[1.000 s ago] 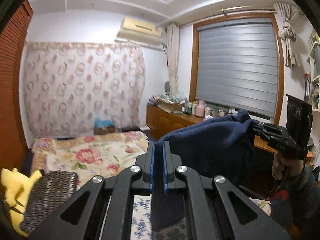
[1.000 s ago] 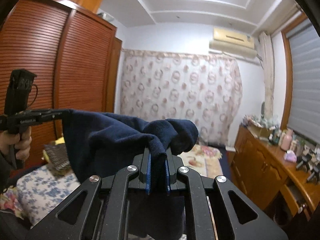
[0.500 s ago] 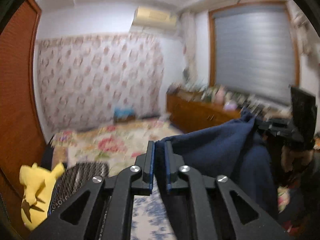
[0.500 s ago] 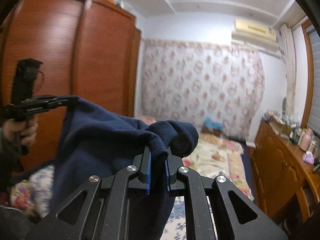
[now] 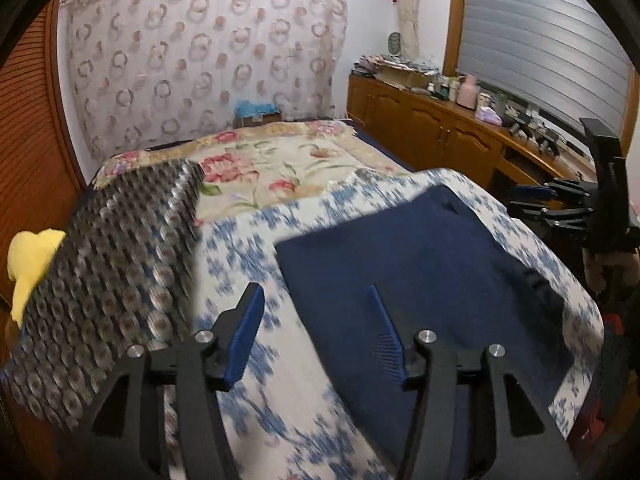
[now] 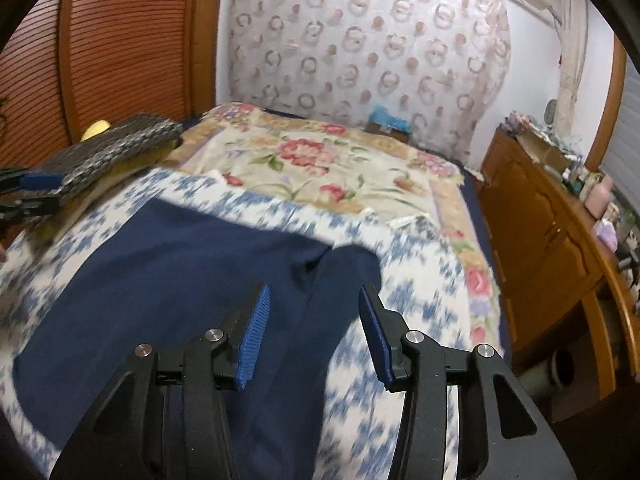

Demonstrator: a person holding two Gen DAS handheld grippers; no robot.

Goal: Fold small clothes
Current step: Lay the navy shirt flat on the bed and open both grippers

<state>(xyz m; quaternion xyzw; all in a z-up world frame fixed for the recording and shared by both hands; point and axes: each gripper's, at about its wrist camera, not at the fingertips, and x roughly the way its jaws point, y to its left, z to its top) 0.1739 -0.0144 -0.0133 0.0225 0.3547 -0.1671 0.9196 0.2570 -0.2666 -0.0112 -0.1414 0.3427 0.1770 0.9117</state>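
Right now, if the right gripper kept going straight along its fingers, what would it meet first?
Most likely the navy garment lying on the blue-patterned cover. The right gripper, jaws opening with nothing pinched, points down at it; exact depth is unclear.

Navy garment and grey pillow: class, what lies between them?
Only bare blue-and-white sheet between garment and pillow, in the left wrist view.

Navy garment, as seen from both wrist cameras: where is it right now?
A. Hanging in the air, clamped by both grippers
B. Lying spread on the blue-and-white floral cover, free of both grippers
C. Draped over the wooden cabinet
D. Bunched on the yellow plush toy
B. The navy garment lies flat on the blue-and-white floral cover; the left gripper and right gripper are opening, pressing on nothing.
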